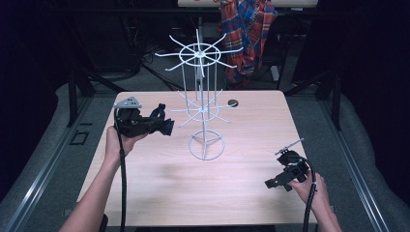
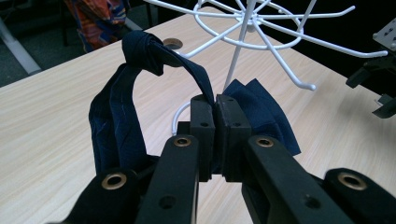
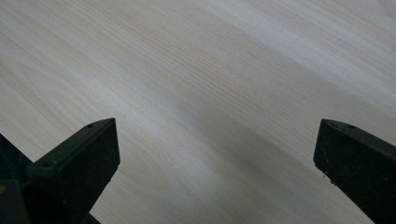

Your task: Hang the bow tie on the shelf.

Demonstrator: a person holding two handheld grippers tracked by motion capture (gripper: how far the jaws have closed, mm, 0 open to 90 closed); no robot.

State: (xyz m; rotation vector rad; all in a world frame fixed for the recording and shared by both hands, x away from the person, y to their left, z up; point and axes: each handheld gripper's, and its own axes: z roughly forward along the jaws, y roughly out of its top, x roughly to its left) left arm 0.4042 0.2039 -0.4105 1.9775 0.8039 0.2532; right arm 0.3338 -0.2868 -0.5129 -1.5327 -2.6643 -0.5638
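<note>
Work in hand: a dark blue cloth strip [image 2: 140, 60], knotted into a loop, is being carried toward a white wire rack [image 1: 202, 104].
Left gripper [image 2: 215, 135]: its jaws are pressed together on a fold of the cloth strip; the knot stands above and to the left of the jaws, and loose ends hang behind them on the right.
Right gripper [image 3: 215, 154]: its jaws are held wide apart, with nothing between them and bare table [image 3: 210, 70] beyond.
Done: the strip has been picked up and is clear of the table.
Left: no hook of the rack is seen inside the loop; hanging is judged still to come.
Nearest hook: just beyond the jaws, above them.
</note>
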